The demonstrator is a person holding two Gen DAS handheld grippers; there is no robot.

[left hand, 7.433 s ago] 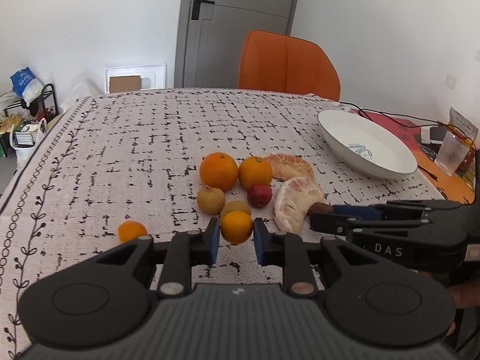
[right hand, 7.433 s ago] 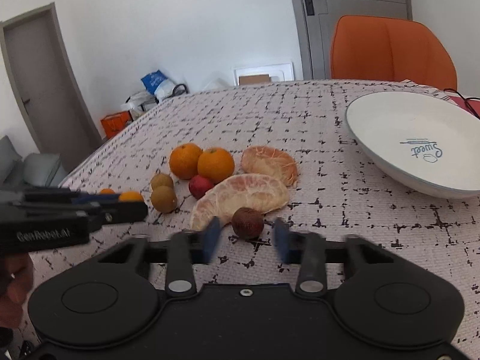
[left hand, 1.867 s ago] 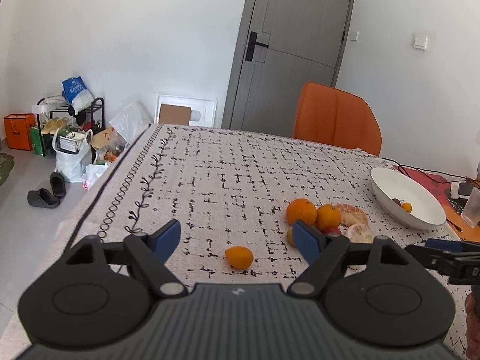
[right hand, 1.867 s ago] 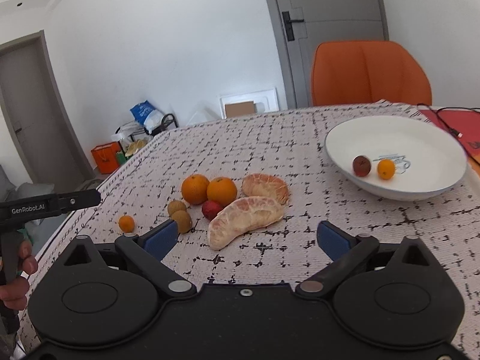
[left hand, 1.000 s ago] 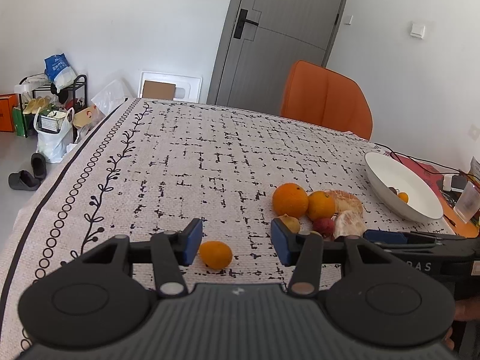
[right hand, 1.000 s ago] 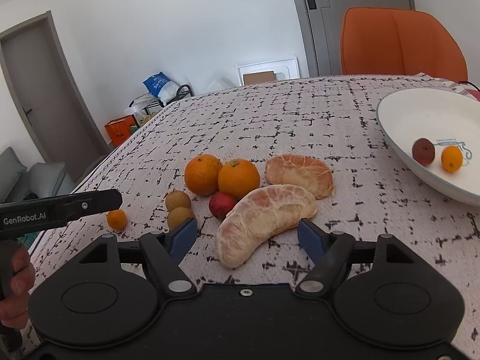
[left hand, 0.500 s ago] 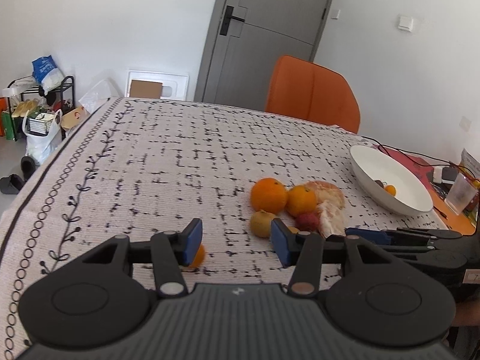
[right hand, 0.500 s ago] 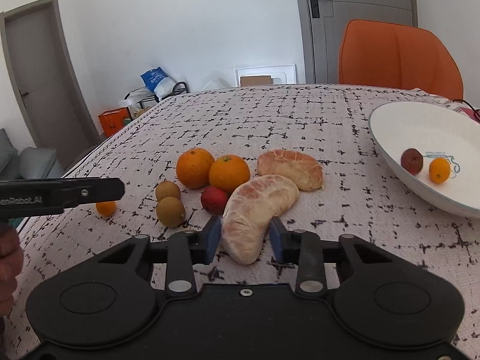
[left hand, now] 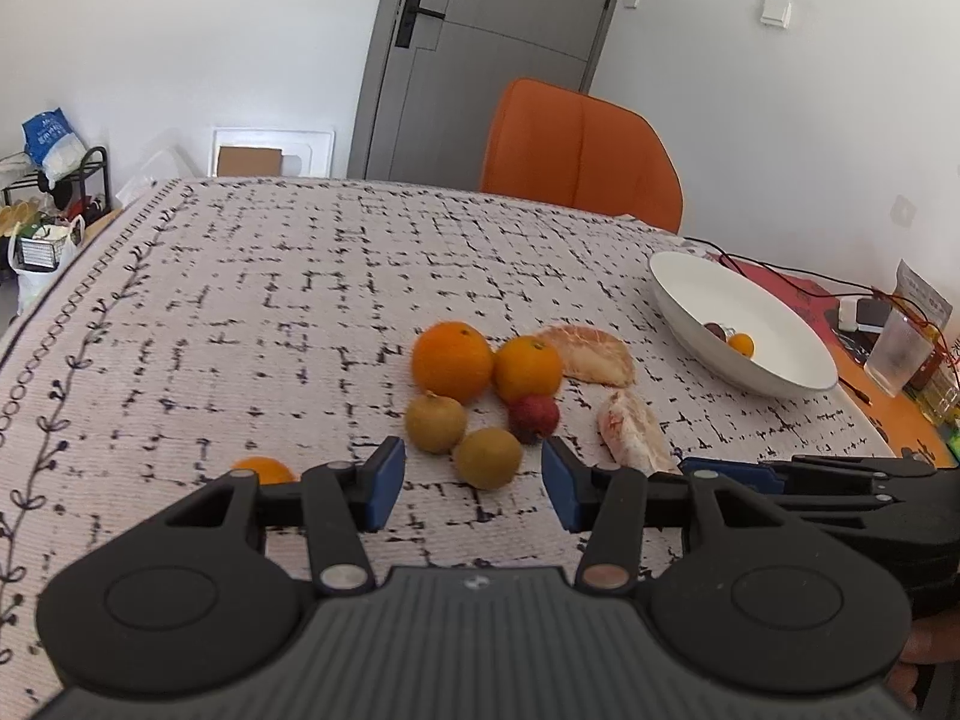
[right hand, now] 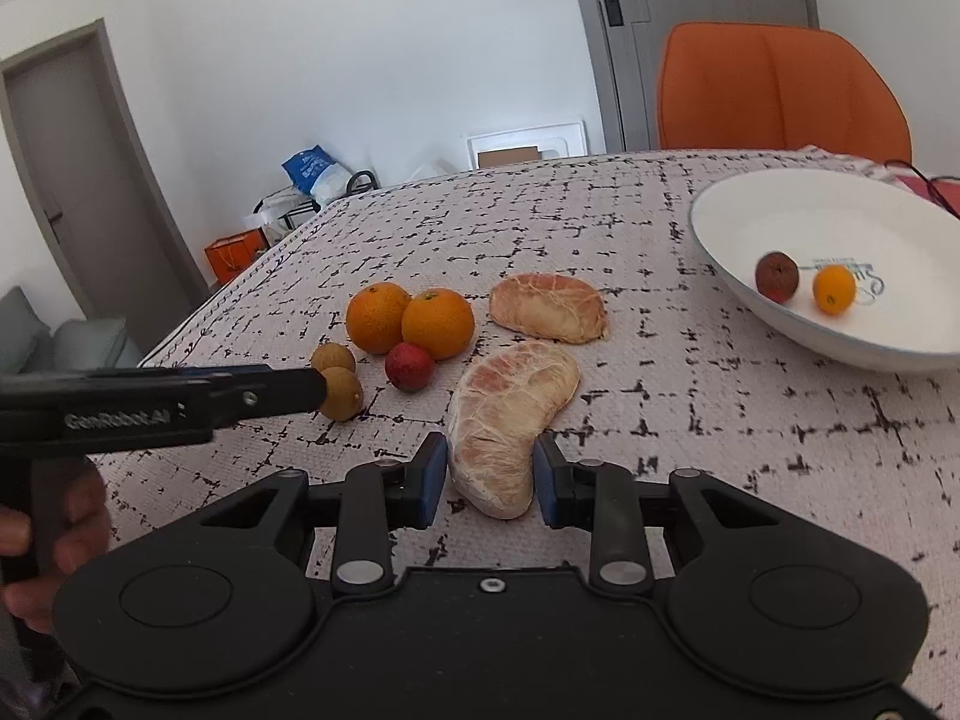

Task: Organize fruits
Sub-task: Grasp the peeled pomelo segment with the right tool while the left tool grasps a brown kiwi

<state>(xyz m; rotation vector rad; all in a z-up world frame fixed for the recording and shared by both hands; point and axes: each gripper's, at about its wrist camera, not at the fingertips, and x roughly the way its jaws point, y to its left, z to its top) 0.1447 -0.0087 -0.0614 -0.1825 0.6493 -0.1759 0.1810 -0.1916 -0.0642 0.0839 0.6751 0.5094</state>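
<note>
On the patterned tablecloth lie two oranges (left hand: 451, 360), a red fruit (left hand: 534, 417), two brown round fruits (left hand: 435, 422) and two peeled pomelo segments. My right gripper (right hand: 489, 474) has its jaws closing on the near pomelo segment (right hand: 510, 408); both pads touch its sides. My left gripper (left hand: 473, 483) is open, with the nearer brown fruit (left hand: 487, 457) just ahead of its pads. A small orange (left hand: 264, 471) peeks out behind its left finger. The white bowl (right hand: 720, 228) holds a dark fruit (right hand: 777, 276) and a small orange (right hand: 834, 290).
An orange chair (left hand: 579, 159) stands at the table's far side. A glass (left hand: 900, 351), cables and small items crowd the right end beyond the bowl. A hand (right hand: 54, 546) holds the left tool. Bags and a rack sit on the floor to the left.
The right jaws narrowed from wide apart onto the near pomelo segment. The left gripper moved right, from around the small orange to in front of the brown fruits.
</note>
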